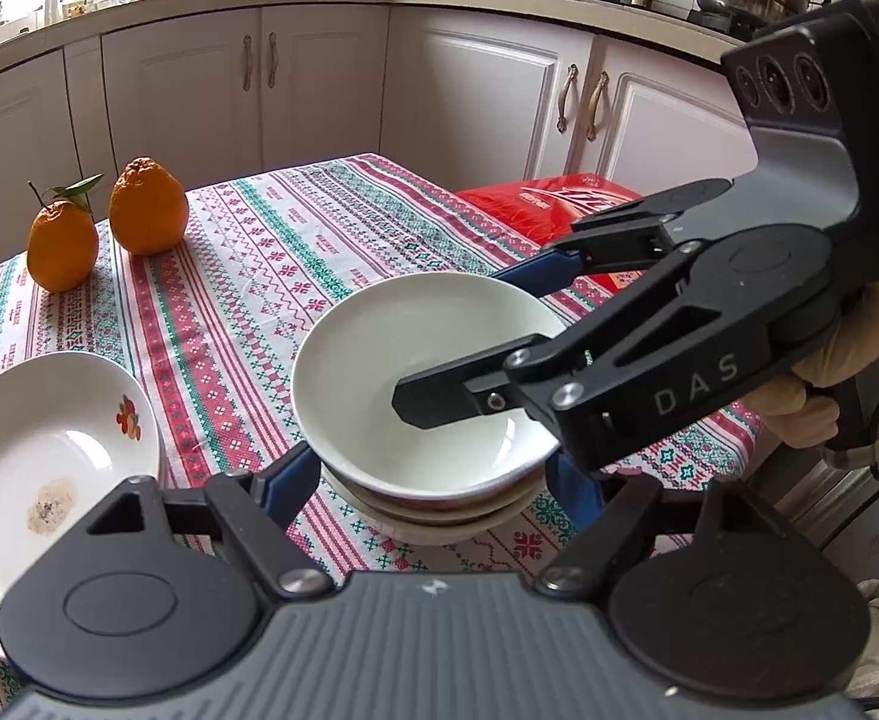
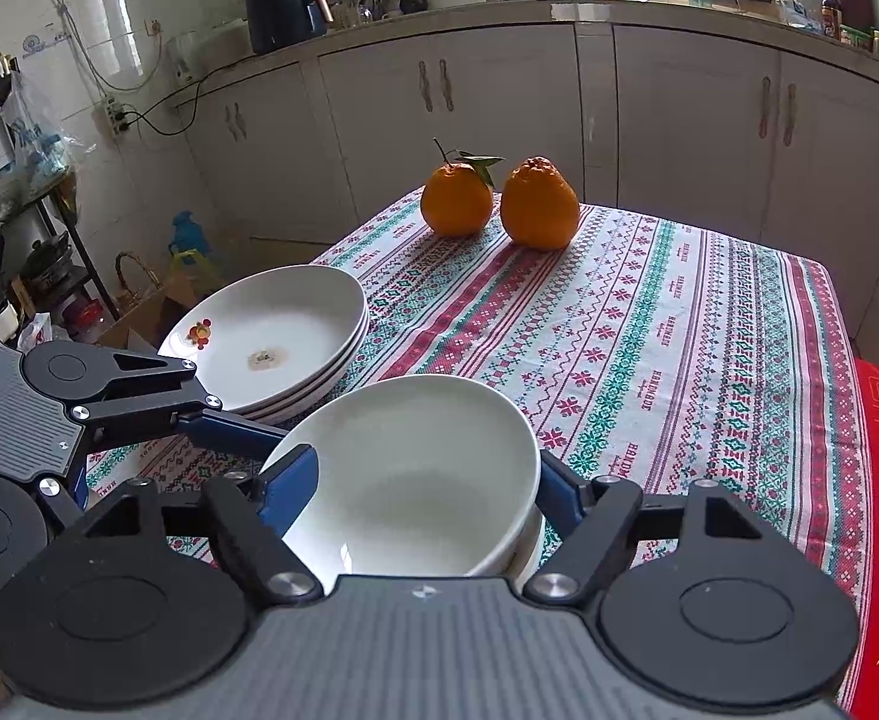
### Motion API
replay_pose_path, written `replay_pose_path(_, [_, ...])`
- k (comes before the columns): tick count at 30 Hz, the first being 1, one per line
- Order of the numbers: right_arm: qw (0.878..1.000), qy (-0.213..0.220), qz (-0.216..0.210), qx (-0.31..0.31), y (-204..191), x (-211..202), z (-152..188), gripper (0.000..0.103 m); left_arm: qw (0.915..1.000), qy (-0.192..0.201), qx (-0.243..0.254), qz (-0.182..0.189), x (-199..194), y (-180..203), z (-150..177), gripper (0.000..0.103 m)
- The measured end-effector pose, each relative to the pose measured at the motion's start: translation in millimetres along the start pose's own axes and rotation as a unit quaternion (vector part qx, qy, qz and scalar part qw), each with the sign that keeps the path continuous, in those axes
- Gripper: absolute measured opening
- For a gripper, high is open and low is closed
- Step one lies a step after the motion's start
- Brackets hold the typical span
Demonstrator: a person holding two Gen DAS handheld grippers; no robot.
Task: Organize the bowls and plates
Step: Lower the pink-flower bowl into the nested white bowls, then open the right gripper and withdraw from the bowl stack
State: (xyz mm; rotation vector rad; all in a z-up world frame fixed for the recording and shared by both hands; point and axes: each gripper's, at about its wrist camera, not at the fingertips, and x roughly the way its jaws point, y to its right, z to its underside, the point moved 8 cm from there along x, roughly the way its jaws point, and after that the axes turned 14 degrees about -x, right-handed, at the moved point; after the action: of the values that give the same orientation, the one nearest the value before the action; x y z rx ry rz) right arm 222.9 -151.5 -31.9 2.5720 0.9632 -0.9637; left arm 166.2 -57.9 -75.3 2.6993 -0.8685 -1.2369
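We see both hand-held grippers, left (image 1: pixel 433 480) and right (image 2: pixel 421 480), with fingers apart around the top bowl (image 1: pixel 421 384). The bowl sits on a stack on the tabletop (image 1: pixel 247 240).

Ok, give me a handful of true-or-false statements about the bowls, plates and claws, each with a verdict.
1. The white bowl tops a stack of bowls. True.
2. Three oranges sit on the table. False: two oranges.
3. The top plate is spotless. False: a brownish smear marks its middle.
4. The right claw straddles the bowl's rim, one finger inside. True.
5. The left claw holds a plate. False: its fingers flank the bowl stack.
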Motion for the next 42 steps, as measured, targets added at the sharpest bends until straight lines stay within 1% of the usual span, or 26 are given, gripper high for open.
replay_pose_path(1, [1.000,0.001,-0.003,0.000,-1,-1,0,0.085,1.0000,0.004,0.001,0.001,-1,0,0,0.090])
replay_pose_path(2, [1.000,0.001,-0.005,0.001,-1,-1,0,0.087,1.0000,0.007,0.003,0.001,-2,0,-1,0.091])
replay_pose_path(3, [1.000,0.003,-0.006,0.000,-2,-2,1,0.092,0.9999,0.010,0.005,-0.001,-4,0,-2,0.091])
replay_pose_path(4, [1.000,0.004,-0.005,-0.002,-3,-3,1,0.094,0.9999,0.011,0.006,-0.002,-4,0,-3,0.092])
replay_pose_path(8, [1.000,0.010,-0.004,-0.007,-5,-9,2,0.096,1.0000,0.007,0.004,0.002,-7,-1,0,0.092])
replay_pose_path(10, [1.000,0.016,-0.004,-0.011,-7,-14,3,0.099,1.0000,0.005,0.003,0.006,-9,0,2,0.092])
replay_pose_path(18, [0.999,0.020,0.002,-0.029,-9,-31,13,0.103,0.9999,-0.001,0.012,0.004,-19,-3,12,0.095])
replay_pose_path(21, [0.999,0.014,0.006,-0.037,-9,-37,21,0.103,0.9999,-0.010,0.012,0.001,-18,-6,16,0.095])
replay_pose_path(27, [0.998,-0.011,0.022,-0.055,-9,-42,38,0.103,0.9990,-0.030,0.030,-0.014,-11,-9,24,0.095])
replay_pose_path(30, [0.998,-0.010,0.034,-0.060,-8,-46,40,0.103,0.9989,-0.033,0.030,-0.015,-10,-10,24,0.095])
replay_pose_path(32, [0.998,0.006,0.029,-0.061,-10,-51,35,0.103,0.9990,-0.033,0.027,-0.014,-10,-10,24,0.095])
replay_pose_path(37, [0.995,0.059,-0.017,-0.081,-29,-58,15,0.103,0.9990,-0.036,0.023,-0.011,-8,-11,26,0.095])
replay_pose_path(40, [0.992,0.062,-0.041,-0.102,-41,-50,9,0.103,0.9991,-0.037,0.021,-0.010,-7,-11,26,0.095])
replay_pose_path(42, [0.992,0.053,-0.042,-0.104,-42,-42,11,0.103,0.9991,-0.037,0.020,-0.009,-7,-12,26,0.095])
